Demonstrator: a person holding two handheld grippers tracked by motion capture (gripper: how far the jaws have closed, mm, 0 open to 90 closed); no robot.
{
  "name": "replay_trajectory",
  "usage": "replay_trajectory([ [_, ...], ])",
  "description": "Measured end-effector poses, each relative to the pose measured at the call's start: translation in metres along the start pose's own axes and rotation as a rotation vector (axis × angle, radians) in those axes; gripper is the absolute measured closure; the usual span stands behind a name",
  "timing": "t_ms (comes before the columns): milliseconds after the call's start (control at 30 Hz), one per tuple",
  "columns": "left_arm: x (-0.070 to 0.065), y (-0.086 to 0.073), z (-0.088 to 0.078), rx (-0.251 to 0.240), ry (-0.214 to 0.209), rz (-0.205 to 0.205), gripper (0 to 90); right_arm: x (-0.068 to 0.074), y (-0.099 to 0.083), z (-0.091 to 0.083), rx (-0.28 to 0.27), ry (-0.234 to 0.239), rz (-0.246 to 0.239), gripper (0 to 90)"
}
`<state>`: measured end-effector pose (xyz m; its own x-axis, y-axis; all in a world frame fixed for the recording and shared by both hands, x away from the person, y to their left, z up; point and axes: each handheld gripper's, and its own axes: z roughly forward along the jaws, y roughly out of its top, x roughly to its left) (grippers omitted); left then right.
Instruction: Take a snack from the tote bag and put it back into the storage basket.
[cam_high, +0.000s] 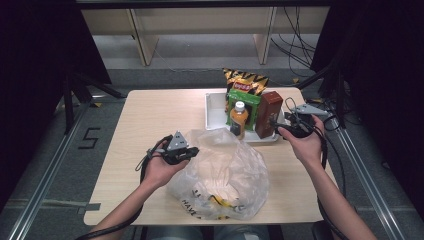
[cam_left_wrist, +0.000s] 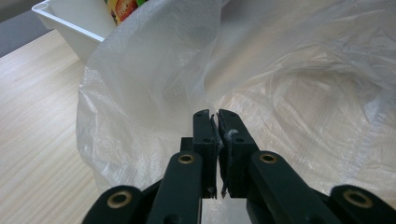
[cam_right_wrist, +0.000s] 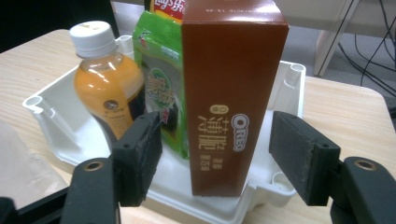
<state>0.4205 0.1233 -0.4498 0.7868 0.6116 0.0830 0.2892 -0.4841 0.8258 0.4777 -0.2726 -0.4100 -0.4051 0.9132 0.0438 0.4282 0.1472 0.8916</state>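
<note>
A: Starting at the left, we are pinching the rim of the bag with the left gripper. Its jaws are closed tight on a fold of the clear film.

B: Why are we holding it there?

A: We think we are keeping the mouth lifted and open, so something can go in. The bag is lying on the table, near our edge, with something yellow already at its bottom.

B: And further right?

A: We are looking at the white tray just behind the bag. The bottle is standing upright in it, then the green packet, then the brown box, with the chip bag at the back.

B: What is the right gripper doing?

A: We are holding it level at the box, jaws wide apart and gripping nothing. The pads are standing on either side of the box's lower half, not touching it.

B: So the box is next?

A: We are judging so: closing there should be gripping it by its narrow sides.
</note>
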Motion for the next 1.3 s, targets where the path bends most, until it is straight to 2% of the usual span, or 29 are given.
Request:
replay_trajectory([
  [33, 0.000, 0.000, 0.000, 0.000, 0.001, -0.011, 85.1, -0.003, 0.002, 0.002, 0.009, 0.012, -0.010, 32.5],
  [67, 0.000, 0.000, 0.000, 0.000, 0.001, -0.009, 85.1, -0.002, 0.001, 0.004, -0.003, 0.001, 0.011, 31.8],
  [100, 0.000, 0.000, -0.001, 0.006, 0.000, -0.003, 85.0, -0.004, 0.003, 0.006, 0.017, 0.008, 0.012, 30.7],
  [133, 0.000, 0.000, -0.001, 0.006, 0.000, -0.001, 85.0, -0.006, 0.004, 0.009, 0.006, -0.003, -0.012, 29.7],
  [167, 0.000, 0.000, -0.001, 0.004, 0.001, -0.002, 85.0, -0.007, 0.005, 0.011, 0.013, -0.003, 0.006, 29.5],
  [200, 0.001, 0.000, -0.001, 0.002, 0.000, 0.006, 85.0, -0.008, 0.005, 0.013, 0.014, -0.006, -0.011, 29.2],
  [267, 0.001, 0.000, -0.001, 0.002, 0.001, 0.006, 85.0, -0.008, 0.006, 0.017, 0.004, 0.009, -0.005, 28.3],
  [367, 0.001, -0.001, 0.000, -0.006, 0.003, -0.006, 84.9, -0.008, 0.008, 0.020, 0.004, -0.005, -0.014, 26.6],
  [467, 0.001, -0.001, 0.000, -0.005, 0.000, -0.004, 84.9, -0.007, 0.009, 0.023, 0.020, -0.011, -0.002, 25.4],
  [533, 0.001, -0.001, 0.000, -0.004, 0.000, -0.002, 84.9, -0.005, 0.009, 0.026, 0.016, -0.023, 0.019, 25.4],
  [567, 0.001, -0.001, 0.000, -0.004, 0.000, -0.002, 84.9, -0.005, 0.008, 0.028, 0.014, -0.023, 0.010, 25.5],
  [600, 0.001, -0.001, 0.000, -0.004, 0.001, -0.002, 84.8, -0.004, 0.009, 0.028, 0.022, -0.014, 0.029, 25.8],
  [633, 0.001, -0.001, 0.000, -0.005, 0.002, -0.005, 84.8, -0.008, 0.009, 0.031, 0.013, -0.019, -0.013, 25.9],
  [667, 0.002, -0.001, 0.000, -0.005, 0.002, -0.007, 84.8, -0.007, 0.010, 0.031, 0.024, -0.012, 0.002, 26.1],
  [700, 0.001, -0.002, 0.001, -0.006, 0.003, -0.018, 84.8, -0.008, 0.010, 0.033, 0.017, -0.012, -0.005, 26.5],
  [800, 0.002, -0.001, 0.000, 0.003, 0.007, -0.006, 84.8, -0.005, 0.011, 0.035, 0.028, -0.029, 0.027, 27.0],
  [867, 0.002, -0.001, 0.000, 0.003, 0.007, -0.006, 84.8, -0.006, 0.011, 0.036, 0.027, -0.031, 0.017, 27.4],
  [933, 0.002, -0.002, 0.000, 0.001, 0.004, -0.008, 84.8, -0.005, 0.012, 0.037, 0.034, -0.032, 0.030, 27.6],
  [1000, 0.002, -0.002, 0.000, 0.002, 0.003, -0.007, 84.7, -0.008, 0.012, 0.039, 0.025, -0.032, -0.004, 27.8],
  [1033, 0.003, -0.002, 0.000, 0.004, 0.001, -0.008, 84.7, -0.008, 0.012, 0.040, 0.029, -0.038, -0.003, 28.0],
  [1067, 0.003, -0.002, 0.000, 0.003, 0.003, -0.008, 84.7, -0.005, 0.013, 0.040, 0.040, -0.035, 0.029, 28.3],
  [1100, 0.003, -0.002, 0.001, 0.003, 0.004, -0.009, 84.7, -0.008, 0.012, 0.043, 0.026, -0.035, -0.012, 28.6],
  [1200, 0.003, -0.002, 0.001, -0.002, 0.004, -0.010, 84.7, -0.008, 0.012, 0.044, 0.038, -0.028, -0.004, 29.3],
  [1300, 0.003, -0.003, 0.001, -0.004, 0.006, -0.011, 84.6, -0.006, 0.011, 0.045, 0.036, -0.051, -0.001, 30.2],
])
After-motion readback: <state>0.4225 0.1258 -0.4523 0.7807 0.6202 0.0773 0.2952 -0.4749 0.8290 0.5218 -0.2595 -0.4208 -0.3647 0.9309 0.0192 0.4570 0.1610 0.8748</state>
